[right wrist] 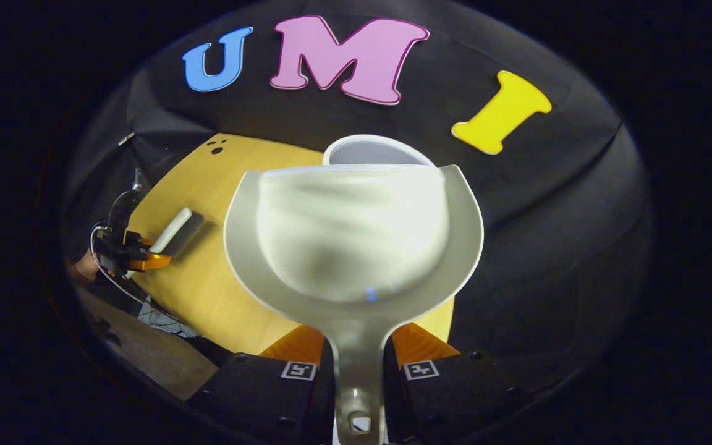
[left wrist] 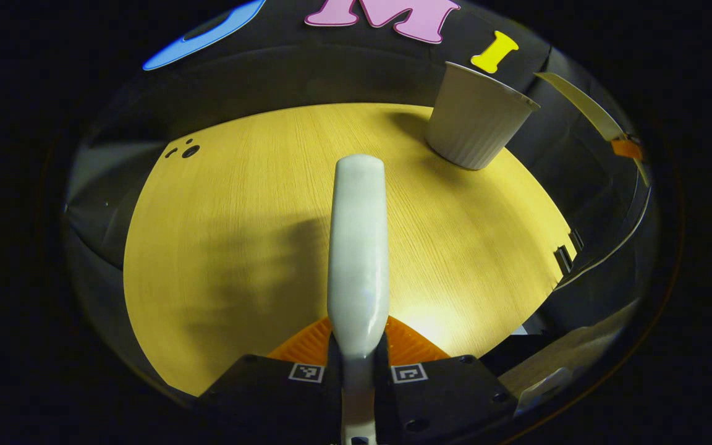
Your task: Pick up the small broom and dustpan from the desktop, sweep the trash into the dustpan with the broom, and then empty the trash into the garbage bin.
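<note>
Left gripper view: the left tongs (left wrist: 358,361) are closed to a narrow gap on the handle of the small broom (left wrist: 359,247), both fingers pressing its sides. The pale handle runs straight ahead above the yellow wood-grain desk (left wrist: 220,235) and casts a broad shadow to its left. A square black-and-white coded marker sits on each finger; no readable writing can be made out. A ribbed grey garbage bin (left wrist: 476,117) stands upright at the far right edge of the desk, against the black cloth wall.

Right gripper view: the right tongs (right wrist: 359,371) are closed on the stem handle of the white dustpan (right wrist: 353,241), which is held up with its scoop facing the camera and its interior blurred. The bin's rim (right wrist: 374,148) shows just past the dustpan's upper edge. At far left the other tongs (right wrist: 139,253), held by a hand, keep the broom (right wrist: 172,230) low over the desk (right wrist: 207,284). Three small dark holes mark the desk's far corner.
</note>
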`<state>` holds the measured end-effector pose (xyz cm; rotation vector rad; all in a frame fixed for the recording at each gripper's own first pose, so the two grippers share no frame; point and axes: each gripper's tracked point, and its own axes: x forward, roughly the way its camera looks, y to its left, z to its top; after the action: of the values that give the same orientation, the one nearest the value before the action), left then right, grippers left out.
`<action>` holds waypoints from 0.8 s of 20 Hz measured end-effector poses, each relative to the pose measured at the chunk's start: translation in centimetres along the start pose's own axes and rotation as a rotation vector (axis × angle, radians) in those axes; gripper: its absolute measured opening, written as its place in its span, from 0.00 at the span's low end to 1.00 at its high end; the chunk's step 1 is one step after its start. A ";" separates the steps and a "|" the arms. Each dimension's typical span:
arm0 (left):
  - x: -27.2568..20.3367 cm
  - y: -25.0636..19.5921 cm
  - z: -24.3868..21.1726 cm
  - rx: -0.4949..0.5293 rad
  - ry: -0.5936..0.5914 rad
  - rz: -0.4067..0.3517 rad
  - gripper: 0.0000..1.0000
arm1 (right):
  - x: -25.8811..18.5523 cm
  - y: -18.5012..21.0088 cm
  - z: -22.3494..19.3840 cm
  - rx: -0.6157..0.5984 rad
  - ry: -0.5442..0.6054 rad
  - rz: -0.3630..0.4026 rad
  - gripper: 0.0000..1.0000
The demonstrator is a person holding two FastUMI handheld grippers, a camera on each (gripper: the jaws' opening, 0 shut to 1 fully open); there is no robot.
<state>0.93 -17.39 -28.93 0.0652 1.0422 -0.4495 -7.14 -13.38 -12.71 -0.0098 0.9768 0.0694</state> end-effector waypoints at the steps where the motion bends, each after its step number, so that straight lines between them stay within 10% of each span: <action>1: 0.1 0.0 -0.1 -0.002 0.007 0.007 0.25 | 0.4 1.5 -1.4 0.013 0.013 0.026 0.40; 16: 4.1 0.9 -1.4 0.023 0.111 0.110 0.25 | 17.6 14.1 -13.8 0.057 0.208 0.139 0.36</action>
<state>1.85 -17.53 -33.30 0.1686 1.1362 -0.3612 -9.69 1.04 -34.69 0.1055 1.1869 0.1706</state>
